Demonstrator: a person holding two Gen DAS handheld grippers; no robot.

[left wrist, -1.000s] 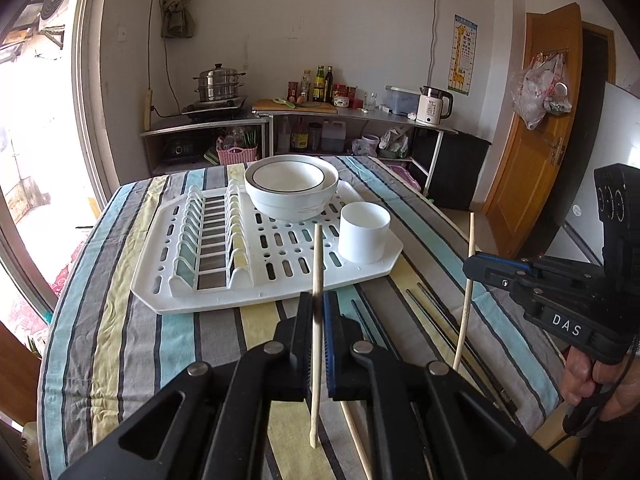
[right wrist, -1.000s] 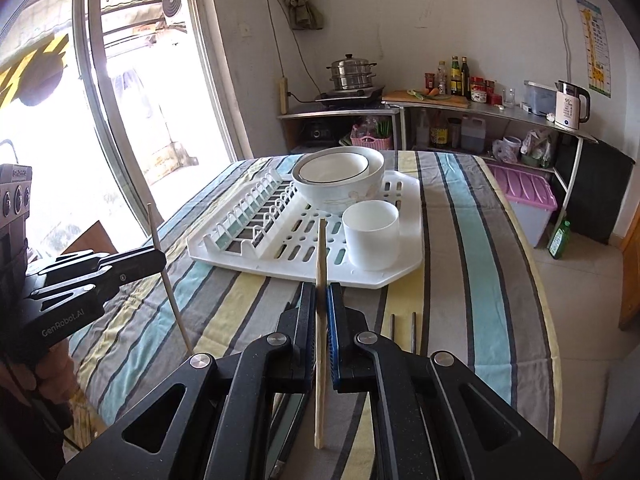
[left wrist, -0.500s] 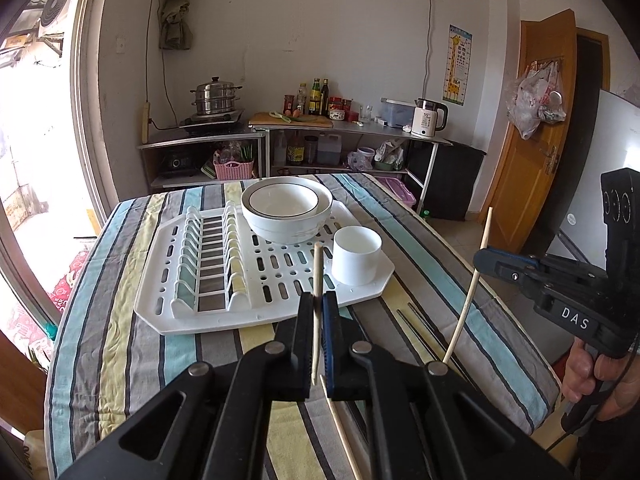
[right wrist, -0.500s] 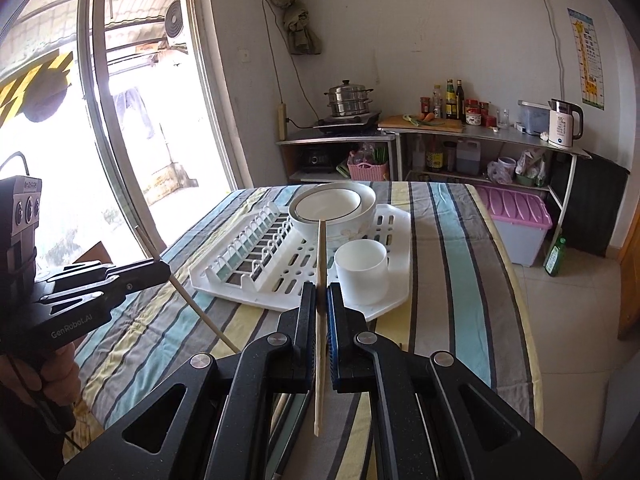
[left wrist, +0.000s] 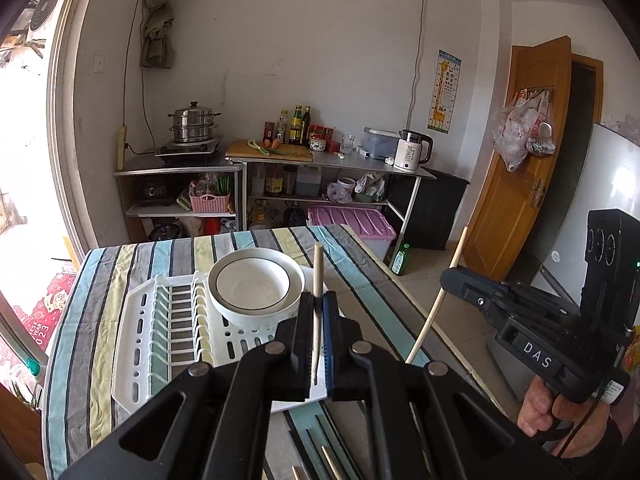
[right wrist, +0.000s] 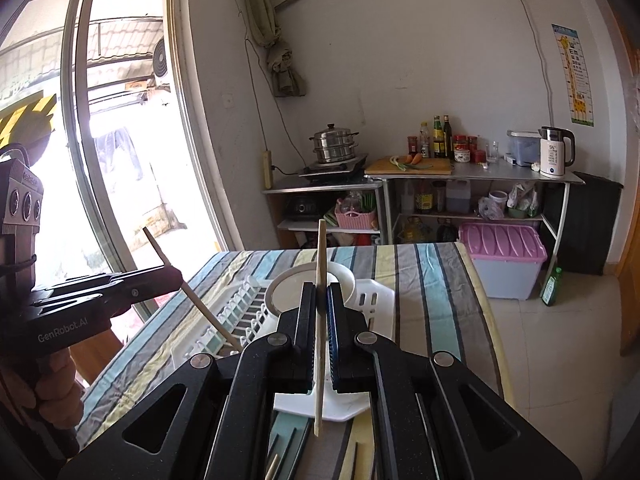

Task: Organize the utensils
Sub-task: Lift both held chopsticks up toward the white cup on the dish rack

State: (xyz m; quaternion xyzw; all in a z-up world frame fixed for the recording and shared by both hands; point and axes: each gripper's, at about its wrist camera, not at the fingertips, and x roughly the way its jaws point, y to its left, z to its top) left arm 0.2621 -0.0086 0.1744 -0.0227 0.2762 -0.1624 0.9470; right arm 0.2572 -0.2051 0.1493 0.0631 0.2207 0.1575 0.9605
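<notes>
My left gripper (left wrist: 316, 300) is shut on a pale wooden chopstick (left wrist: 317, 268) that stands upright between its pads, above the table's near end. My right gripper (right wrist: 319, 292) is shut on a second upright wooden chopstick (right wrist: 321, 256). Each gripper shows in the other's view: the right gripper (left wrist: 460, 280) with its slanted chopstick (left wrist: 436, 304), and the left gripper (right wrist: 172, 276) with its chopstick (right wrist: 196, 300). Ahead on the striped cloth lies a white dish rack (left wrist: 152, 320) bearing stacked white bowls (left wrist: 256, 288). More chopsticks (left wrist: 330, 462) lie on the cloth under the fingers.
The striped table (left wrist: 132, 256) ends near the right, with bare floor beyond. A purple-lidded bin (right wrist: 504, 256) and a green bottle (right wrist: 551, 286) stand on the floor. Steel shelves (left wrist: 280, 168) with pots and bottles line the back wall. A person's hand (left wrist: 540, 412) grips the right handle.
Both grippers have risen with their chopsticks still clamped, so the table and rack sit lower and farther in both views. The white cup has slipped behind the fingers.
</notes>
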